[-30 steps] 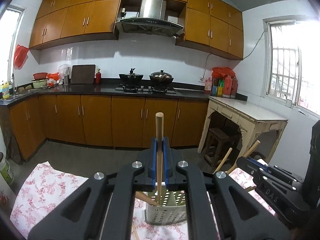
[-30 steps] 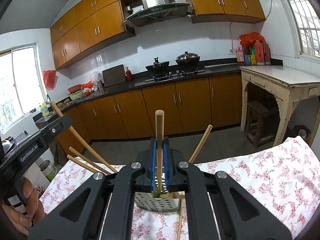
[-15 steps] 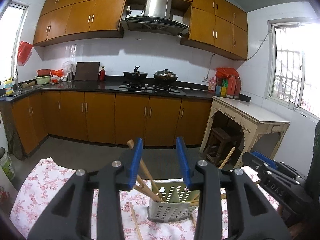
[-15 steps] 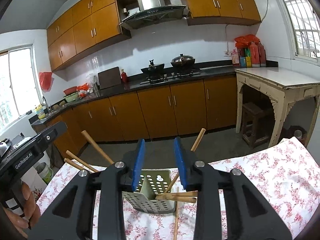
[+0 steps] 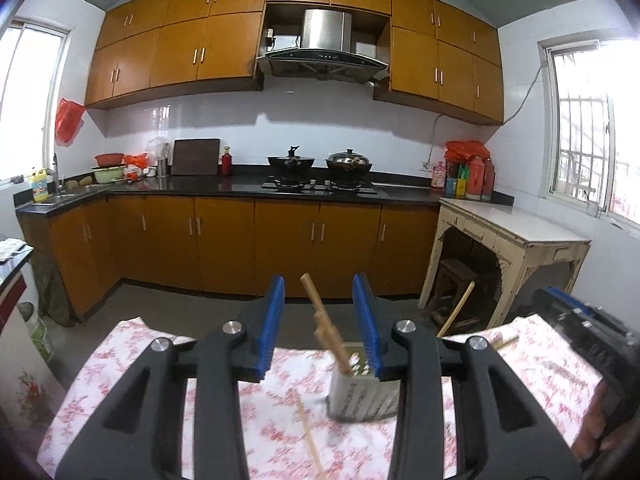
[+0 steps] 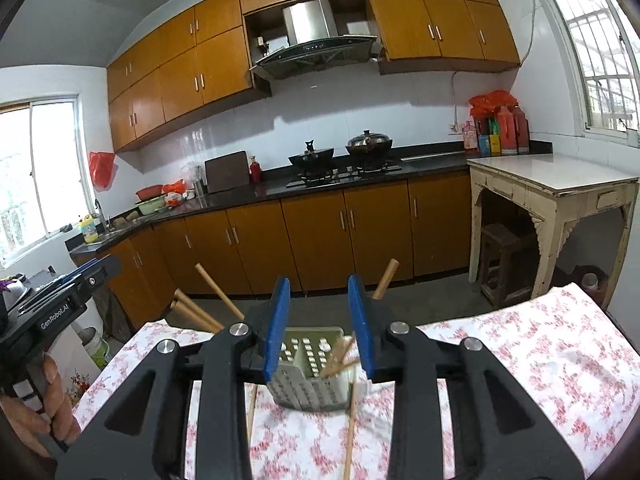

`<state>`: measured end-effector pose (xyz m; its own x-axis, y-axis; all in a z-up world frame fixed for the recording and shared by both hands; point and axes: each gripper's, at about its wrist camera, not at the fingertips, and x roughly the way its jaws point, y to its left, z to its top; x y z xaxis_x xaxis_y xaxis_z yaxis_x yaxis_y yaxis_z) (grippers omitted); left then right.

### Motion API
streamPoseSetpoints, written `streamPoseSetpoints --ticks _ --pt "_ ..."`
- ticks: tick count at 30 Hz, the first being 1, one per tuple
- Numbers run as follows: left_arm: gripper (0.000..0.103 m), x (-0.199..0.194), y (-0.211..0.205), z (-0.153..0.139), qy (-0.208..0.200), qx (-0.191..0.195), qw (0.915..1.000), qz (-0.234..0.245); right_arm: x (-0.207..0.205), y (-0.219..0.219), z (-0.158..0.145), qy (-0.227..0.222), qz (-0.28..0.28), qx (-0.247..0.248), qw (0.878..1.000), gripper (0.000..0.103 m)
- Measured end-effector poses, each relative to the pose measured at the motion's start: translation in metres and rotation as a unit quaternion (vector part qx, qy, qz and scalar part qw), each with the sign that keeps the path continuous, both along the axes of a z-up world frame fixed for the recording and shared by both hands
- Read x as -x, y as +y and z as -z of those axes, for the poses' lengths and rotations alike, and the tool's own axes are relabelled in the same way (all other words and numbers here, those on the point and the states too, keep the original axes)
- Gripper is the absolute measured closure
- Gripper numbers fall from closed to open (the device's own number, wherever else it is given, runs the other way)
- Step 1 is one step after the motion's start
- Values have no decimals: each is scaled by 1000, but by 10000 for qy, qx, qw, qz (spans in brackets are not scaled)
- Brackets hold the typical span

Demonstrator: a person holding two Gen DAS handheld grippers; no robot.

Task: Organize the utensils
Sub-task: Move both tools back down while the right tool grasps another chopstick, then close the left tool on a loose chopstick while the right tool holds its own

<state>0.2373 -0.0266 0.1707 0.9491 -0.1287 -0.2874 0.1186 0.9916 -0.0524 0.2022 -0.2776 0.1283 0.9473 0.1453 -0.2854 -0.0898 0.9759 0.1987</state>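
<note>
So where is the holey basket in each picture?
Left wrist view: the basket sits low, right of centre, partly behind the right finger of the left gripper.
Right wrist view: basket low centre, between the right gripper's fingers.
Shared landmark: the range hood.

Kitchen interior. Walls: white tile. Upper cabinets and base cabinets: orange-brown wood, metal handles. Steel range hood over gas hob with 2 dark pots. Black countertop. Cream side table, worn, with a stool under it. Grey floor. 2 daylit windows, 1 barred.
</note>
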Motion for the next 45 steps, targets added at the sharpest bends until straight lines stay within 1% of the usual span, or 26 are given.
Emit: streamPoseSetpoints --ticks 3,5,7,9,13,15,18,21,24,28,30,31,32,33,36,38,41,43,45 --pt "62 21 12 15 59 -191 9998 -60 19 -9 13 56 64 -7 10000 71" --pt "61 34 21 32 144 -349 9992 -95 29 -17 30 191 148 28 9997 71" --pt "57 43 30 55 281 -496 9983 -133 33 -23 49 411 213 55 9989 71" --pt "56 45 36 78 491 -577 9970 -166 30 -29 78 807 245 -32 9964 71" --pt "55 33 47 131 1199 -462 9914 -247 10 -25 134 1632 159 -274 9861 71" --pt "55 28 48 150 1426 -404 9886 -277 0 -17 154 1890 87 -243 9816 71" --pt "53 19 48 171 1655 -314 9852 -302 -20 1 181 2216 -25 -95 9751 71" --pt "52 10 45 192 1899 -261 9811 -283 -29 15 204 2501 -87 -8 9682 71" --pt "52 2 43 205 2064 -245 9779 -245 -36 22 224 2715 -94 133 9623 71" --pt "52 -5 40 216 2194 -232 9752 -196 -42 25 240 2887 -69 332 9568 71" --pt "52 -8 38 220 2254 -214 9739 -151 -42 25 242 2839 -50 435 9579 74" --pt "52 -9 37 222 2279 -200 9734 -121 -41 28 242 2800 -18 569 9583 79" --pt "52 -10 35 223 2304 -188 9729 -89 -41 29 243 2790 -15 627 9582 89" --pt "52 -11 33 223 2329 -177 9723 -60 -41 29 243 2778 16 664 9583 94" --pt "52 -14 23 229 2451 -125 9694 72 -44 21 242 2806 52 491 9585 95" --pt "52 -15 18 233 2506 -117 9679 134 -48 12 242 2821 218 475 9580 95" --pt "52 -16 10 239 2576 -121 9660 202 -54 -16 243 2880 780 218 9542 95" --pt "52 -18 5 245 2661 -124 9636 236 -55 -42 243 2949 1234 -186 9474 95" --pt "53 -19 0 250 2742 -128 9612 256 -54 -51 243 2964 1366 -240 9449 95"
